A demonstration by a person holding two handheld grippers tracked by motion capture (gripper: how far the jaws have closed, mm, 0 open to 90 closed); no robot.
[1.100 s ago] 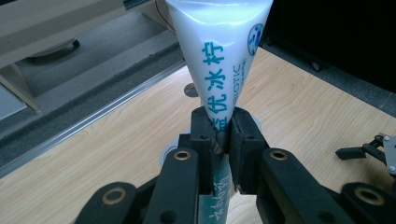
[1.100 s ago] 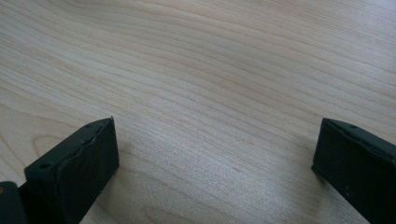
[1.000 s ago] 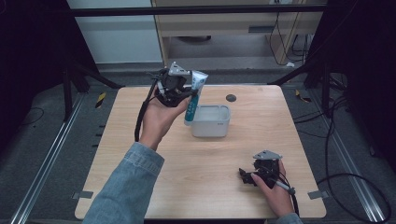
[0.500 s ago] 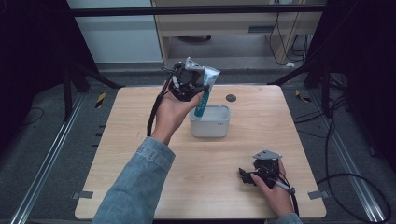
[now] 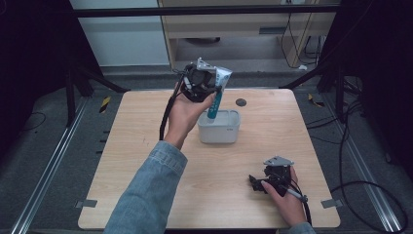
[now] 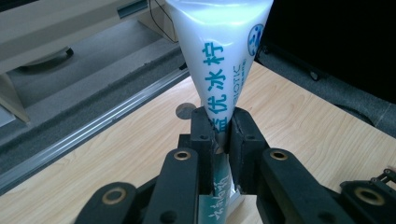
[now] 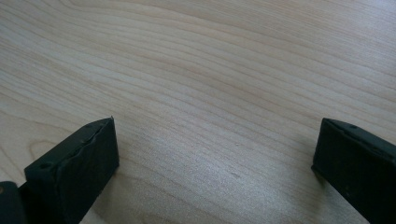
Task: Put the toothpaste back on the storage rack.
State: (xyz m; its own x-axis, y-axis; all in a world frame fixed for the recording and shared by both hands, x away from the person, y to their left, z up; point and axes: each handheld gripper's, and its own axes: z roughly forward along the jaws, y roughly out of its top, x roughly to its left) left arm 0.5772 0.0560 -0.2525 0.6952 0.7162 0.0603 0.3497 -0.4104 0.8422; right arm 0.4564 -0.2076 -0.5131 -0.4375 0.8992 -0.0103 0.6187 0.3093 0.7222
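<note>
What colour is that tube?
The tube is white with teal lettering, clearest in the left gripper view.

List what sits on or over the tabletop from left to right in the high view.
Left claw shut on the toothpaste tube → grey box → dark round spot in the table → right claw, open, resting near the front edge.

Left gripper (image 5: 208, 83) clamped, right gripper (image 5: 256, 181) wide.

A pale wooden table (image 5: 146, 146) stood on grey carpet (image 5: 44, 161). Behind it sat a beige cabinet (image 5: 234, 24). Dark surroundings flanked both sides.
</note>
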